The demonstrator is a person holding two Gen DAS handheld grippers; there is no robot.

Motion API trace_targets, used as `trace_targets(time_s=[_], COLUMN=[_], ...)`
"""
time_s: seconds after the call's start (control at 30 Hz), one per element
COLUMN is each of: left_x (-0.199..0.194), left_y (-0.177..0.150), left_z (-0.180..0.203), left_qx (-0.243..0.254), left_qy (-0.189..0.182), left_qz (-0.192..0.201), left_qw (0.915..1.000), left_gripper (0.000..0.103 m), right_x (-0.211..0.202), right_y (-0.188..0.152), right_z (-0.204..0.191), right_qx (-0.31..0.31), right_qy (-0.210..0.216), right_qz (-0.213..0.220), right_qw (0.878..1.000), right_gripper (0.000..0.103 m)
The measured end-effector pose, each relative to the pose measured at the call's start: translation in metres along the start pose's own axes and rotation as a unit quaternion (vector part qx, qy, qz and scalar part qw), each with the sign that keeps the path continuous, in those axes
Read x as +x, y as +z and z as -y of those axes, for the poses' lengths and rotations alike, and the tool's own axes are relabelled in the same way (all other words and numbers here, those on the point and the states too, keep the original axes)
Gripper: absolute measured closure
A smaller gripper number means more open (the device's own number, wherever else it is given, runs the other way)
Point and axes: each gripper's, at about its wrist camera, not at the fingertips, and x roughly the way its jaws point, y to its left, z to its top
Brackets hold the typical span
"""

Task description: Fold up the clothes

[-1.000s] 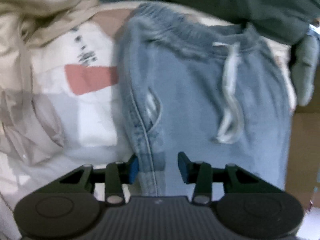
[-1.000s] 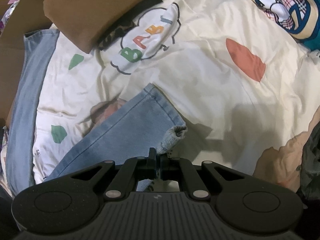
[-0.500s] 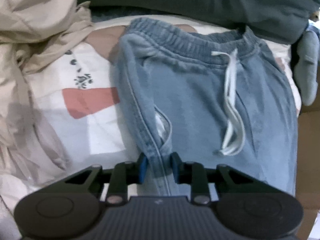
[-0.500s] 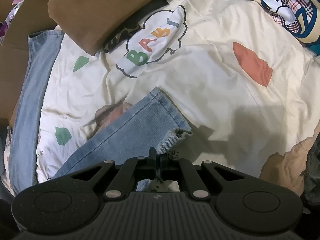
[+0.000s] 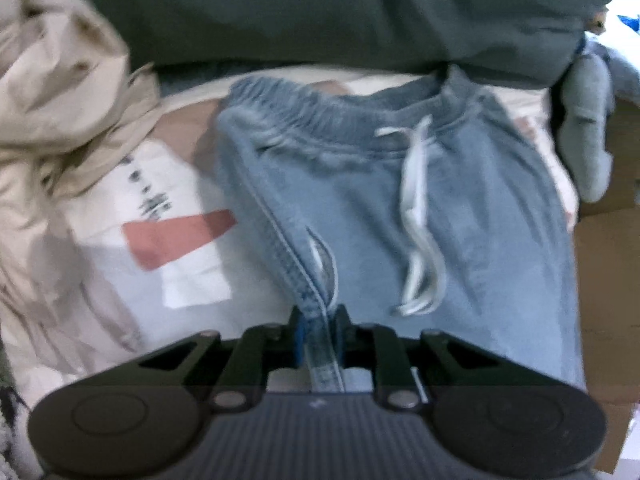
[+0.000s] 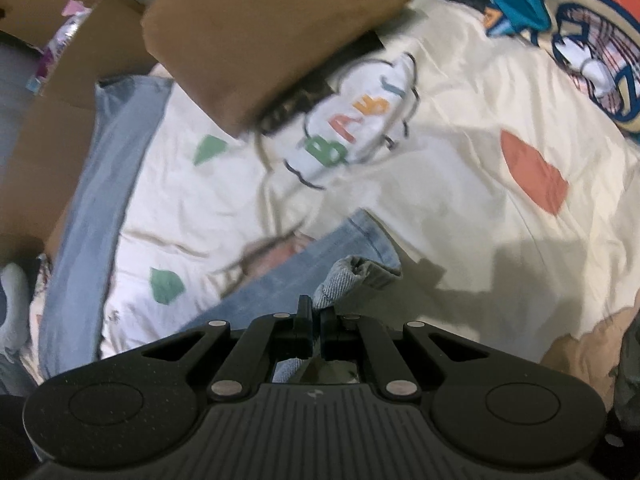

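Observation:
Light blue denim pants (image 5: 400, 216) with an elastic waistband and a white drawstring (image 5: 416, 216) lie on a cream printed bedsheet (image 5: 180, 280). My left gripper (image 5: 320, 334) is shut on the pants' side seam by the pocket. In the right wrist view my right gripper (image 6: 315, 320) is shut on the hem of one pant leg (image 6: 320, 272). The other leg (image 6: 104, 200) lies straight along the left edge of the sheet (image 6: 460, 240).
A beige garment (image 5: 60, 120) is bunched at the left and a dark green one (image 5: 320, 12) lies behind the waistband. A brown pillow (image 6: 260, 36) and a blue patterned cloth (image 6: 560, 12) lie at the far side. Cardboard boxes (image 6: 48, 128) flank the bed.
My left gripper closed from open onto the pants' side seam. My right gripper, still shut on the leg hem, shifted so the scene slid slightly.

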Motion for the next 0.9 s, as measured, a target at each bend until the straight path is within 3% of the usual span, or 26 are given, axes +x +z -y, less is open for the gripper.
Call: trace_targets(time_s=[0.33, 0.9], left_x=[-0.004, 0.000], left_y=[0.023, 0.041], left_z=[0.063, 0.122], left_qx=[0.042, 0.061], left_qy=[-0.047, -0.085], left_qz=[0.021, 0.029], left_qw=[0.9978, 0.9941], left_gripper=[0.089, 0.089], right_x=[-0.015, -0.024], right_y=[0.024, 0.055], right_z=[-0.028, -0.068], right_qx=[-0.010, -0.034], right_qy=[0.037, 0.057], right_qz=[0.033, 0.074], right_qw=[0.999, 0.995], right_gripper=[0.101, 0.101])
